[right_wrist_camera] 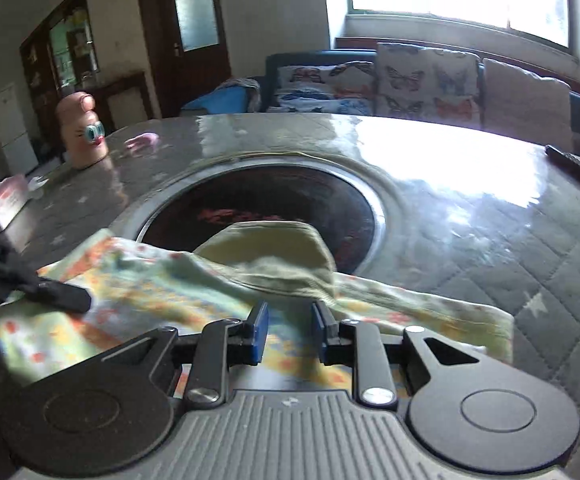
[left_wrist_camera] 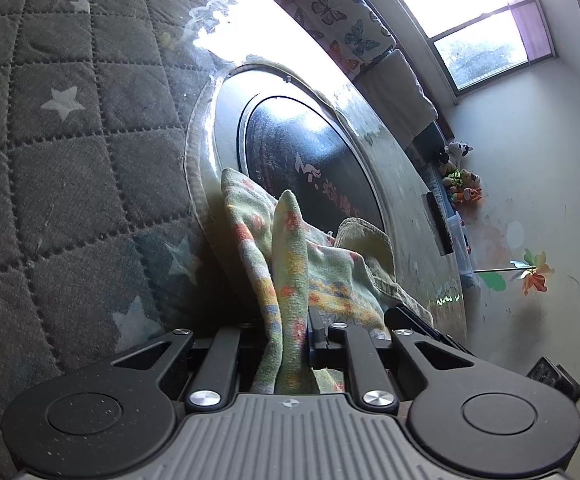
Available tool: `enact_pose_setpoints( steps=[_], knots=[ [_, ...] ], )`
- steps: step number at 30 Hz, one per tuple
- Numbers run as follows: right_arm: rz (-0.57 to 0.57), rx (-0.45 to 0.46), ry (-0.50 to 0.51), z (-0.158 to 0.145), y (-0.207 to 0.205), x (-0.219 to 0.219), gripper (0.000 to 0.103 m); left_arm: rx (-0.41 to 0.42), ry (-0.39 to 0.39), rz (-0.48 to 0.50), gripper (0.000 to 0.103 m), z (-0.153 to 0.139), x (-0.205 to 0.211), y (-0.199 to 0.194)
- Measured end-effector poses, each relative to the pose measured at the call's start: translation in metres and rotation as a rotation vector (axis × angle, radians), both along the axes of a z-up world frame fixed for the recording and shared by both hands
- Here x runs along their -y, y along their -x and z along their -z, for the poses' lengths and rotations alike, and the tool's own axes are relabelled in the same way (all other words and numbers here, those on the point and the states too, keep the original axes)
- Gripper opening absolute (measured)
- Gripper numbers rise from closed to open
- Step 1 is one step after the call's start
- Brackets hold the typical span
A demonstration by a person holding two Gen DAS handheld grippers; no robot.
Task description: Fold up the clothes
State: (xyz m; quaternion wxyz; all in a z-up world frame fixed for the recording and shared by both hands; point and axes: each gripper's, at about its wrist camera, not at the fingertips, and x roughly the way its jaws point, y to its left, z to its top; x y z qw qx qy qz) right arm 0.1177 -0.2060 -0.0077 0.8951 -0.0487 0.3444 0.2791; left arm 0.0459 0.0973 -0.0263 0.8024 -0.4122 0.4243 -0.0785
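Left wrist view: the left hand-held gripper point(left_wrist_camera: 290, 344) is clamped on a bunched fold of the floral garment point(left_wrist_camera: 290, 264), which trails ahead onto the bench point(left_wrist_camera: 70, 160).

Right wrist view: the right hand-held gripper point(right_wrist_camera: 288, 328) hangs parted over the garment's middle, empty I think. I'd pinch one edge, keeping it taut.
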Motion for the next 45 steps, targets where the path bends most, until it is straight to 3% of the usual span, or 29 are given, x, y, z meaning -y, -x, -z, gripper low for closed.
enact_pose_setpoints(
  steps=[8, 15, 18, 22, 24, 26, 28, 31, 39, 45],
  knots=[
    [0.047, 0.034, -0.024, -0.005, 0.007, 0.021, 0.019, 0.0, -0.011, 0.009, 0.015, 0.0, 0.002, -0.001],
    [0.198, 0.028, -0.006, 0.001, 0.015, 0.066, 0.023, 0.009, -0.041, 0.023, 0.015, -0.003, 0.005, -0.002],
    [0.272, 0.057, 0.007, -0.001, 0.015, 0.08, 0.034, 0.011, -0.053, 0.025, 0.015, -0.004, 0.007, -0.002],
    [0.296, 0.031, -0.024, 0.003, 0.008, 0.091, 0.045, 0.016, -0.077, 0.031, 0.015, -0.006, 0.01, -0.003],
    [0.296, 0.012, -0.033, 0.008, 0.005, 0.093, 0.045, 0.021, -0.098, 0.037, 0.014, -0.008, 0.012, -0.004],
    [0.293, 0.006, -0.058, 0.012, 0.004, 0.091, 0.04, 0.027, -0.118, 0.042, 0.014, -0.009, 0.015, -0.004],
    [0.289, 0.012, -0.068, 0.011, 0.006, 0.088, 0.023, 0.028, -0.134, 0.044, 0.014, -0.011, 0.017, -0.004],
    [0.286, 0.022, -0.084, 0.01, 0.009, 0.086, 0.009, 0.029, -0.161, 0.047, 0.013, -0.014, 0.021, -0.005],
    [0.346, 0.105, -0.134, -0.013, 0.033, 0.107, 0.005, 0.122, -0.203, 0.124, 0.011, -0.046, 0.05, -0.018],
    [0.445, 0.16, -0.103, -0.026, 0.043, 0.146, 0.004, 0.177, -0.23, 0.245, 0.01, -0.062, 0.107, -0.049]
  ],
)
